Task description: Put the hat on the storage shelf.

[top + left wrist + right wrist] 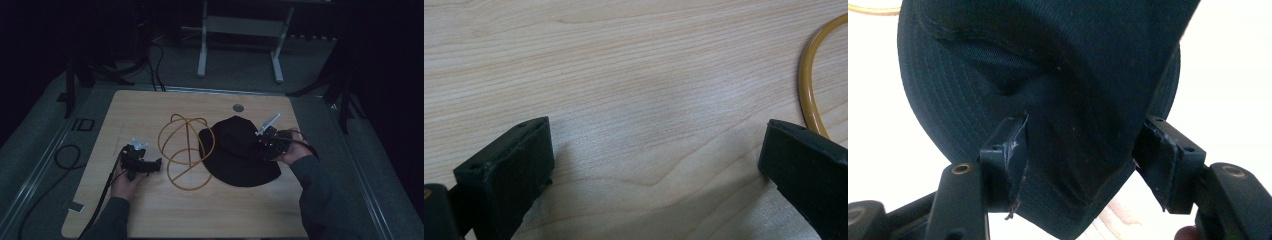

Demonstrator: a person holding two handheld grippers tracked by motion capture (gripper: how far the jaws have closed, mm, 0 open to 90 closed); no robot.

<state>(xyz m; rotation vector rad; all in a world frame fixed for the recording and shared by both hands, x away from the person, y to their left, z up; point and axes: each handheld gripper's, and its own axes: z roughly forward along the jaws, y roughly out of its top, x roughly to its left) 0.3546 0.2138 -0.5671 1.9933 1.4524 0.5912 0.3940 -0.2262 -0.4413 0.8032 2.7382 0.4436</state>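
Black hat [240, 152] lies right of centre on the wooden bench [150, 210], its left edge over the yellow wire frame [186, 150]. Right hand-held gripper [265, 145] sits at the hat's right side; in the right gripper view its jaws stand apart with the brim [1068, 150] between them, pads not pressing. Left hand-held gripper [150, 165], lower left of centre, rests jaws apart on bare bench beside the frame.

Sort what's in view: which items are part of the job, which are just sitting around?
In the job:
- black hat, brim between the right gripper fingers
- yellow wire frame beside the hat
- left gripper, open over bare wood

Lying about:
- cable loop off the table's left edge
- white stand legs behind the table
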